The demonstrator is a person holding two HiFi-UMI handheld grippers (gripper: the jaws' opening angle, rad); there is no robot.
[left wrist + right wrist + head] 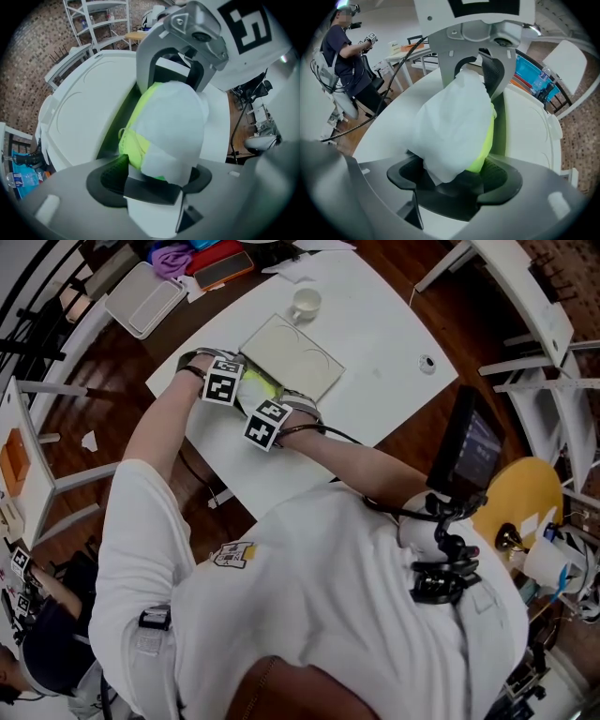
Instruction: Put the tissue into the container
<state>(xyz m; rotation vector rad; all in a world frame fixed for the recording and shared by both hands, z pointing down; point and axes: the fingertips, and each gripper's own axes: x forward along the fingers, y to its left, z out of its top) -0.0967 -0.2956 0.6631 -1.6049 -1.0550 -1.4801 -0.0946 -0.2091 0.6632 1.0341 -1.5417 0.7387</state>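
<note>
The person is leaning over the white surface point(389, 338) and bringing both tools together on the tissue point(259, 385), a soft pack in white wrapping with a yellow-green side. The left gripper point(157, 174) is closing on one end of the pack, its jaws standing fairly wide with the pack filling the gap between them. The right gripper point(454, 180) is meeting it from the opposite side and holding the other end in the same way, jaws wide around the bundle. The two grippers are facing each other, each showing in the other's view just behind the pack.

The tissue is hanging between them at the near edge of the flat white container point(292, 354), whose lid is lying closed. I cannot tell whether the pack is touching that edge. A white cup point(306, 304) is standing on the surface just beyond the container's far side. In the right gripper view another person point(345, 61) is standing in the far left background.
</note>
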